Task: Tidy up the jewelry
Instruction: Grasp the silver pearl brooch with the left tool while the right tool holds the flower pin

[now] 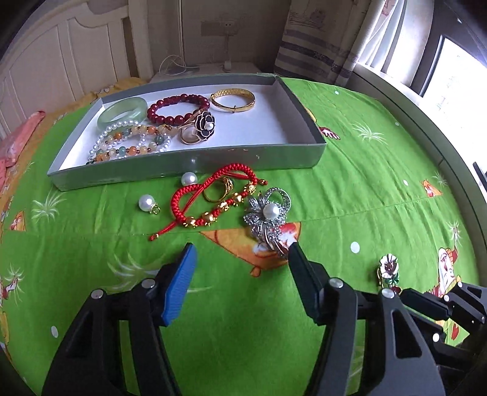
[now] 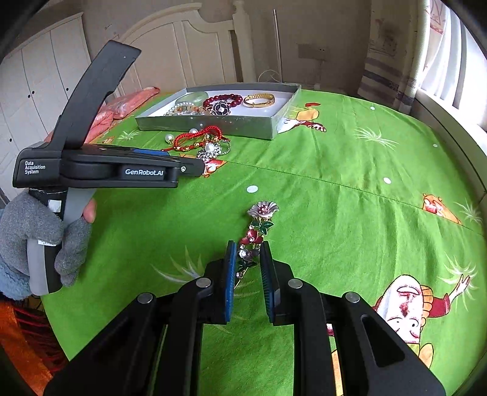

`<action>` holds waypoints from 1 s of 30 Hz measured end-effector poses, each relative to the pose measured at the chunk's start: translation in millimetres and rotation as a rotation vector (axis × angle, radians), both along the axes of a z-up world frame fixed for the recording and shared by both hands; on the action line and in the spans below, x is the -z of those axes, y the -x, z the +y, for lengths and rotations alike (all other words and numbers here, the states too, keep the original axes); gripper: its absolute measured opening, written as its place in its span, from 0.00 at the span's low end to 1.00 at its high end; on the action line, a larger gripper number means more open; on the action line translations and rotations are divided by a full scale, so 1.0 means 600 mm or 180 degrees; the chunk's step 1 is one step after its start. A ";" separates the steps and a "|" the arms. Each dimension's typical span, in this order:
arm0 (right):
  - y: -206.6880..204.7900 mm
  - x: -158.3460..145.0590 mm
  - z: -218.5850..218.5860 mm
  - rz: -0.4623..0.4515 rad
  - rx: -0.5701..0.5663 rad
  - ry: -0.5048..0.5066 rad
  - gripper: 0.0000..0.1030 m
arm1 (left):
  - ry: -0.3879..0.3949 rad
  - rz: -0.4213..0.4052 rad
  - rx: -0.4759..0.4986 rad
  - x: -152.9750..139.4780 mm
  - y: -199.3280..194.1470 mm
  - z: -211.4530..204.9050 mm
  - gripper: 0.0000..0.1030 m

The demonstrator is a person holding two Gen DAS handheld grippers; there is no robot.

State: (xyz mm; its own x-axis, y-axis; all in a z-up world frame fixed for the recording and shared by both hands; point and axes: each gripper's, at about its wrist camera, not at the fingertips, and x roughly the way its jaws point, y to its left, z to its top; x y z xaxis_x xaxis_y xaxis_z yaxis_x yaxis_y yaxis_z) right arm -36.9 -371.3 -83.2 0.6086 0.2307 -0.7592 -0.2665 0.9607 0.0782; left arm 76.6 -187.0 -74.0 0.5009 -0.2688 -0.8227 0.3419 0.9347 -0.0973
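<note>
Right wrist: right gripper point(image 2: 247, 259) nearly closed, pinching enamel flower brooch point(image 2: 258, 227) at stem; light, rigid, snaggy. Left gripper point(image 1: 240, 254) open, empty.

A big bed fills the room, and it has a bright green sheet point(image 1: 365, 189) with cartoon people and white dots on it. Behind the bed stands a cream headboard point(image 1: 64, 61), with a beige wall point(image 1: 243, 18) and a wall socket point(image 1: 220, 27) next to it, and white cupboard doors point(image 2: 39, 70) stand farther to the left. On the right a striped curtain point(image 1: 316, 54) hangs by a window point(image 1: 456, 79), where bright daylight comes in.
</note>
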 end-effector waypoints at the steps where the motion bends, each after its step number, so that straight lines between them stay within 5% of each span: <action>1: -0.001 0.001 0.000 0.0015 0.0009 -0.0002 0.19 | -0.0023 -0.0030 0.0021 0.001 0.002 0.002 0.60; 6: -0.005 0.002 -0.011 0.0050 0.0144 -0.0086 0.19 | 0.0000 -0.0066 0.0136 0.000 -0.008 -0.023 0.61; 10: -0.010 0.002 -0.015 0.0070 0.0183 -0.0074 0.19 | -0.0233 -0.0236 0.0260 0.003 -0.013 -0.068 0.58; 14: -0.013 0.003 -0.009 0.0062 0.0171 0.0001 0.20 | -0.0245 -0.0283 0.0322 0.000 -0.006 -0.073 0.29; 25: -0.013 0.002 0.018 -0.0041 0.0076 0.0280 0.17 | 0.0055 -0.0342 0.0559 -0.005 0.031 -0.014 0.29; 30: -0.010 -0.012 0.011 -0.0152 0.0117 0.0064 0.17 | 0.0100 -0.0426 0.0510 -0.025 0.036 0.011 0.29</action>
